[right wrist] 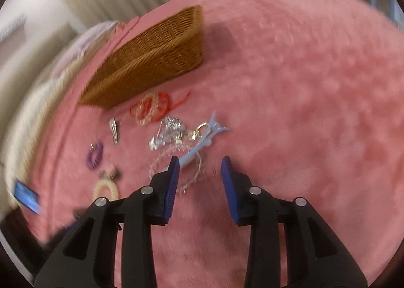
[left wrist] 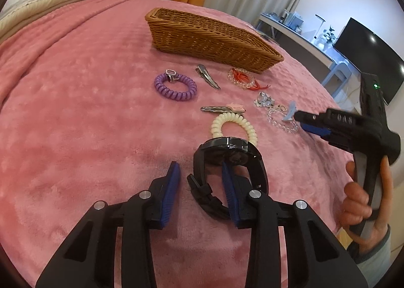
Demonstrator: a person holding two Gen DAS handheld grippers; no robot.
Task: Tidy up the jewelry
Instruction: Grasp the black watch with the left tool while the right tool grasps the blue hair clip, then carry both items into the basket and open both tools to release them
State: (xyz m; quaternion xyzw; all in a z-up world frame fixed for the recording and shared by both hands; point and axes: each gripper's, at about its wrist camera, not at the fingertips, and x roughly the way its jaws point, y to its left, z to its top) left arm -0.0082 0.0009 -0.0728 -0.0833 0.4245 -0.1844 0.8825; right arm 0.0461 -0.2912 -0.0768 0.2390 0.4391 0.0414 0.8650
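Note:
Jewelry lies on a pink blanket in front of a wicker basket. My left gripper is open, its jaws astride the near band of a black watch, with the right finger inside the strap loop. A cream coil bracelet lies just beyond the watch. My right gripper is open, low over the blanket, with a light blue hair clip and a clear bead bracelet at its left finger; it also shows in the left wrist view. The right wrist view is motion-blurred.
A purple coil bracelet, a silver clip, a red-and-clear bead bracelet, a silver charm and a pink star clip lie between the grippers and the basket. Curtains stand behind, a desk with a monitor at right.

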